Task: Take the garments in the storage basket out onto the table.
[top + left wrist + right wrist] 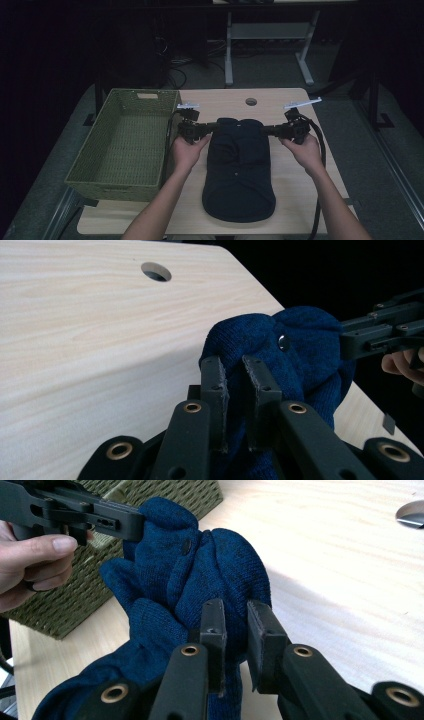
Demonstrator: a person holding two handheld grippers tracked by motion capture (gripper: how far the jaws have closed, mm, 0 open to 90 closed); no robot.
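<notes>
Left gripper (216, 126): jaws nearly together, pinching a fold at one top corner of the dark blue knitted garment (239, 167).
Right gripper (265, 131): jaws likewise narrow, clamped on the knit at the opposite top corner.
Garment: lies lengthwise down the middle of the wooden table (300, 185), top edge gathered between the two grippers.
Hard to make out: from the high view the room is dim and the garment reads almost black; its kind is unclear.
Left gripper view: the knit bunched into a rounded lump with a small dark button (283, 343), and the table's round hole (156, 271).
Right gripper view: the green woven basket (80, 587) just behind the bunched knit, and the hand (35, 562) holding the other gripper.
Cut off: the person's forearms leave the high view at the bottom edge.
</notes>
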